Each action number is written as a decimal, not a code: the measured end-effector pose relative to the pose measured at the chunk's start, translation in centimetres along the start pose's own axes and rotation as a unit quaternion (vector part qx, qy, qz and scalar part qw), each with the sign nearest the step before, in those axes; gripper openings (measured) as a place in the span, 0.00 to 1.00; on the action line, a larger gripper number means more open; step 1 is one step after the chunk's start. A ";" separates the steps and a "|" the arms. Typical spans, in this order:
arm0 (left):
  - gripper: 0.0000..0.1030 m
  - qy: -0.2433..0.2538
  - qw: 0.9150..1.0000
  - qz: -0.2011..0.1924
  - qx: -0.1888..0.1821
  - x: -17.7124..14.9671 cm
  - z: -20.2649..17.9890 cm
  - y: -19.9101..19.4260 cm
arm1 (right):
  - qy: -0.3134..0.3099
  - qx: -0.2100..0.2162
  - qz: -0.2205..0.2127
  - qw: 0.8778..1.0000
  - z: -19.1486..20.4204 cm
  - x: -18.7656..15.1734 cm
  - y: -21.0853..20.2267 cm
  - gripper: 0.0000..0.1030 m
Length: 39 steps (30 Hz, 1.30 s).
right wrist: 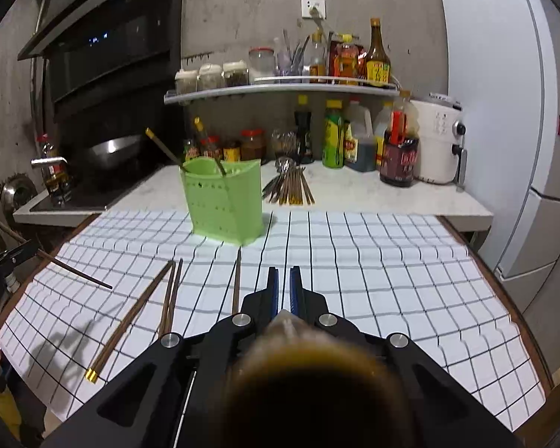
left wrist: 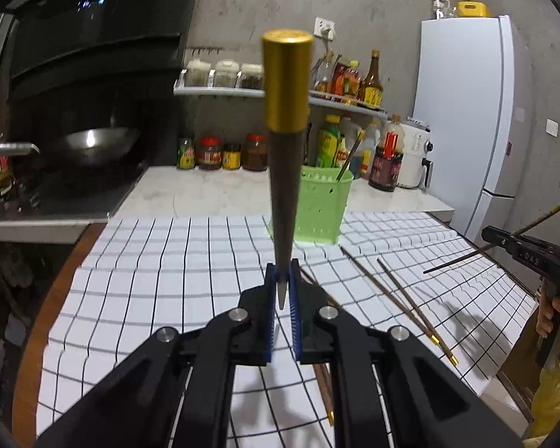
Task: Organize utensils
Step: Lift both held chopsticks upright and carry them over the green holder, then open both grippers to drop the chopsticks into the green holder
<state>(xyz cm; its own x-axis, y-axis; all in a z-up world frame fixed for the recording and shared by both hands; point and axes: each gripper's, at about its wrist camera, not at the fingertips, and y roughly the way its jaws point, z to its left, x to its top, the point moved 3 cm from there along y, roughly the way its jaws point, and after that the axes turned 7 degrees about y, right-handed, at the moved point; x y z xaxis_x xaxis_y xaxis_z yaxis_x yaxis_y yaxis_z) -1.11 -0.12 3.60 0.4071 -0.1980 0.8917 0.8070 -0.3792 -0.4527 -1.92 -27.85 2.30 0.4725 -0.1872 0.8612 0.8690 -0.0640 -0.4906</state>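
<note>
Chopsticks are what you have in both grippers: your left gripper (left wrist: 283, 291) pinches the narrow tip of one dark chopstick (left wrist: 284, 201) between its blue pads, and that stick stands nearly upright toward the lens, its gold-capped end (left wrist: 287, 80) topmost and blurred. Your right gripper (right wrist: 284, 291) also pinches a chopstick (right wrist: 302, 366), its fingers pressed close on the stick, whose thick end looms as a dark blur against the camera. From the left wrist view you can see the right gripper's stick (left wrist: 485, 248) slanting out over the cloth, held clear of it. Loose chopsticks lie flat on the black-and-white checked cloth (right wrist: 392, 280): a pair (right wrist: 170, 298) side by side, a longer one (right wrist: 130, 321) with a gold band at its near end just to their left, and a single stick (right wrist: 236, 283) close beside your right gripper's left finger. A green perforated utensil holder (right wrist: 226, 201) stands upright at the far edge of the cloth, with two chopsticks (right wrist: 164, 147) leaning out of its left compartment. Behind it, on the pale countertop (right wrist: 354, 194), a bundle of chopsticks and spoons (right wrist: 289, 184) lies in a heap, near the sauce bottles (right wrist: 397, 149) and a white air fryer (right wrist: 438, 142). A wok (left wrist: 93, 143) sits on the stove to the left, and a white refrigerator (left wrist: 466, 112) stands at right.
</note>
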 end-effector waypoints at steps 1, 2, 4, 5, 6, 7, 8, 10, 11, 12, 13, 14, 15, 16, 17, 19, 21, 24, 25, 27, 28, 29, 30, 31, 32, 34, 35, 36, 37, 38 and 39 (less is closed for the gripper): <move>0.06 0.005 1.000 -0.004 -0.001 0.4 -0.2 0.0 | -0.001 0.002 0.000 1.000 0.0 0.3 0.1 0.06; 0.06 0.013 1.000 -0.007 0.000 0.9 -0.4 0.2 | -0.002 0.005 0.000 1.000 0.1 0.9 0.3 0.06; 0.06 0.027 1.000 -0.014 0.002 1.9 -0.7 0.5 | -0.005 0.008 -0.004 1.000 0.3 1.8 0.5 0.06; 0.06 0.032 0.999 -0.020 0.004 2.6 -0.8 0.6 | -0.009 0.010 -0.011 1.000 0.6 2.7 0.6 0.06; 0.06 0.038 0.999 -0.029 0.004 3.7 -0.9 0.7 | -0.011 0.012 -0.017 1.000 0.8 3.3 0.6 0.06; 0.06 0.044 0.998 -0.041 0.002 4.9 -1.1 0.9 | -0.016 0.015 -0.028 0.999 1.1 4.5 0.7 0.06; 0.06 0.048 0.998 -0.049 0.001 5.8 -1.3 1.0 | -0.018 0.016 -0.036 0.999 1.4 5.2 0.7 0.06; 0.06 0.061 0.995 -0.078 -0.005 8.9 -2.0 1.5 | -0.024 0.020 -0.058 0.998 2.1 7.5 1.1 0.06; 0.06 0.065 0.994 -0.085 -0.008 9.9 -2.2 1.9 | -0.025 0.024 -0.064 0.997 2.4 8.4 1.3 0.06; 0.06 0.068 0.994 -0.090 -0.015 11.4 -2.6 2.7 | -0.025 0.028 -0.069 0.997 2.7 9.4 1.7 0.06; 0.06 0.068 0.993 -0.090 -0.021 12.4 -2.8 3.5 | -0.025 0.035 -0.074 0.996 3.1 10.7 2.5 0.06; 0.06 0.066 0.994 -0.087 -0.024 13.6 -2.9 4.7 | -0.024 0.038 -0.077 0.996 3.3 11.5 3.0 0.06; 0.06 0.066 0.994 -0.085 -0.023 14.2 -2.8 5.5 | -0.023 0.043 -0.079 0.996 3.7 12.4 3.8 0.06; 0.06 0.066 0.994 -0.080 -0.021 15.0 -2.7 6.8 | -0.023 0.050 -0.077 0.996 4.1 13.4 4.9 0.06; 0.06 0.068 0.995 -0.068 -0.022 15.8 -2.7 8.5 | -0.021 0.056 -0.071 0.996 4.3 14.1 5.9 0.06; 0.06 0.067 0.996 -0.048 -0.022 16.5 -2.4 11.2 | -0.021 0.068 -0.054 0.996 5.0 15.1 8.1 0.06; 0.06 0.074 0.997 -0.028 -0.019 16.7 -2.2 13.5 | -0.025 0.071 -0.036 0.996 5.5 15.3 9.9 0.06; 0.06 0.097 0.995 0.008 -0.019 16.6 -2.5 17.3 | -0.037 0.068 -0.001 0.997 6.3 15.3 13.3 0.06; 0.06 0.109 0.994 0.018 -0.014 16.5 -2.7 18.4 | -0.040 0.065 0.007 0.997 6.5 15.2 14.1 0.06; 0.06 0.122 0.992 0.032 -0.007 16.5 -3.0 20.2 | -0.045 0.058 0.028 0.997 6.7 15.1 16.2 0.07; 0.06 0.123 0.992 0.039 -0.005 16.4 -2.9 21.0 | -0.046 0.056 0.037 0.997 6.9 15.0 17.3 0.07; 0.06 0.121 0.991 0.048 -0.010 16.4 -2.9 22.0 | -0.046 0.055 0.042 0.997 6.9 14.9 18.0 0.09; 0.07 0.118 0.992 0.051 -0.009 16.4 -2.7 22.4 | -0.046 0.055 0.045 0.996 6.9 14.9 18.3 0.09; 0.09 0.113 0.992 0.050 -0.004 16.4 -2.5 22.6 | -0.042 0.056 0.046 0.996 6.8 15.0 18.6 0.18; 0.18 0.109 0.993 0.047 -0.002 16.6 -2.4 22.7 | -0.035 0.059 0.042 0.997 6.6 15.0 18.4 0.29; 0.29 0.091 0.995 0.029 -0.007 17.1 -1.8 21.6 | -0.027 0.061 0.031 0.997 6.3 15.1 17.4 0.37; 0.30 0.085 0.996 0.022 -0.008 17.3 -1.6 21.1 | -0.027 0.059 0.022 0.998 5.9 15.2 16.5 0.37; 0.30 0.080 0.997 0.012 -0.010 17.6 -1.4 20.2 | -0.028 0.055 0.015 0.998 5.7 15.2 15.7 0.38; 0.30 0.076 0.997 0.003 -0.008 17.8 -1.1 19.2 | -0.028 0.052 0.005 0.998 5.2 15.1 14.3 0.39; 0.31 0.073 0.997 -0.005 -0.006 17.8 -0.9 18.3 | -0.027 0.049 -0.001 0.998 4.9 15.0 13.5 0.40; 0.31 0.066 0.998 -0.014 -0.003 17.7 -0.5 16.6 | -0.025 0.046 -0.008 0.999 4.5 14.7 12.2 0.42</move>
<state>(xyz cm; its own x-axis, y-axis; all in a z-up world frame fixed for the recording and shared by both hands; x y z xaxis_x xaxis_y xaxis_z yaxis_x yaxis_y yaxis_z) 19.26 -10.38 11.82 0.3233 -0.3049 0.8958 0.8149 -0.3915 -0.4273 16.34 -26.99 9.57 0.4637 -0.1371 0.8753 0.8850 0.0251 -0.4649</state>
